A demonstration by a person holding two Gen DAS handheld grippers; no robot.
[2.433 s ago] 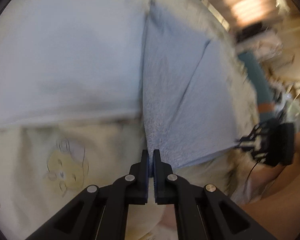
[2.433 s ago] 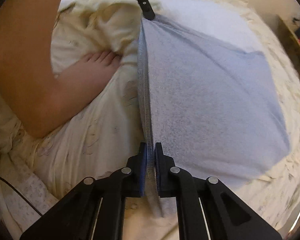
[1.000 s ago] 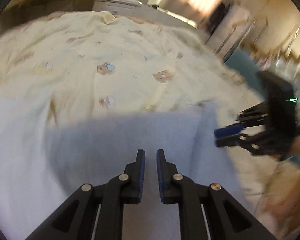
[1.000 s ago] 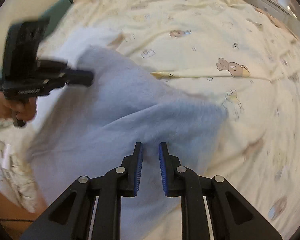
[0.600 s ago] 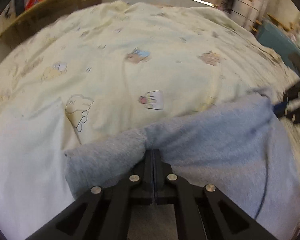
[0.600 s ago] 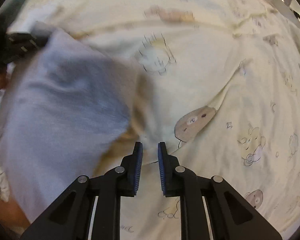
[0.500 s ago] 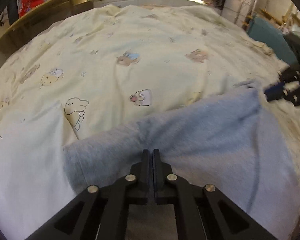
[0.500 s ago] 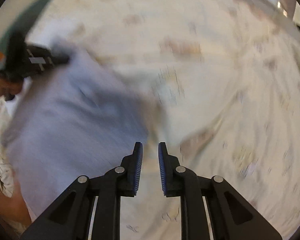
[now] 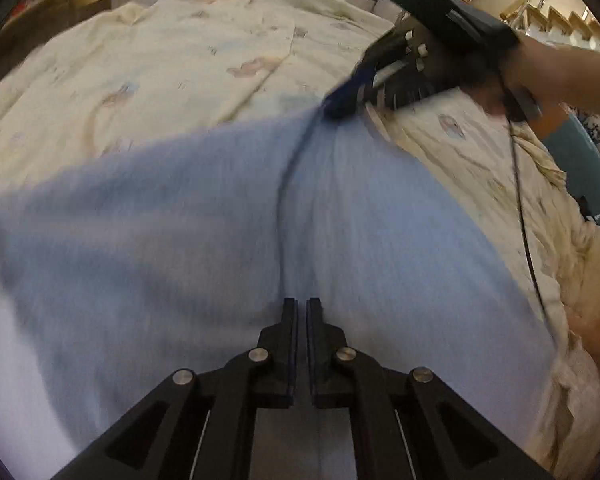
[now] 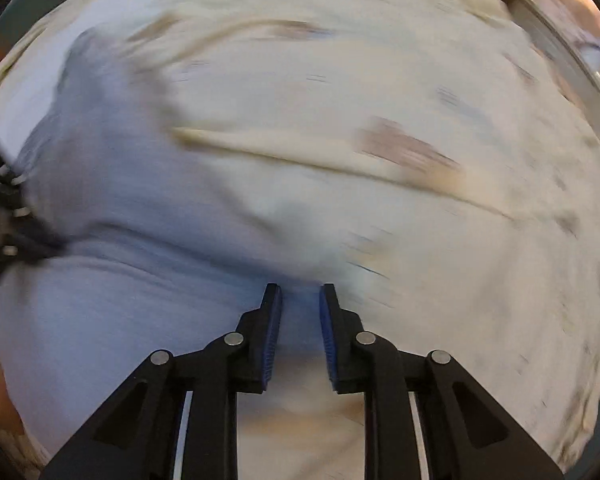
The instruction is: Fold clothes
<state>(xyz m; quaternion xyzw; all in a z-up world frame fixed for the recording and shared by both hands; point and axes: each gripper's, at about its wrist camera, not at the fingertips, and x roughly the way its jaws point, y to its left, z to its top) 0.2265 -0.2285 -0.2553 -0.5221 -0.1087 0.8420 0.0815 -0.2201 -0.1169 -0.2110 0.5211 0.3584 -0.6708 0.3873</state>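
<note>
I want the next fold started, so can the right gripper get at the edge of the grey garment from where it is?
Probably yes: the right gripper is opening right over the grey garment edge, nothing blocking.

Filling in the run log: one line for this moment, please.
stage: folding | item: grey-blue garment on bedspread | left gripper: shut, garment beneath | right gripper: opening at garment edge

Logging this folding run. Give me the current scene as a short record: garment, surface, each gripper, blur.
garment: light blue-grey knit cloth, spread flat, with one long crease
surface: cream cartoon-print bedsheet
left gripper: shut over the cloth; grip unclear
right gripper: jaws opening over the cloth's edge, pads not pressing it
person: hand holding the right gripper
blur: heavy in the right wrist view
</note>
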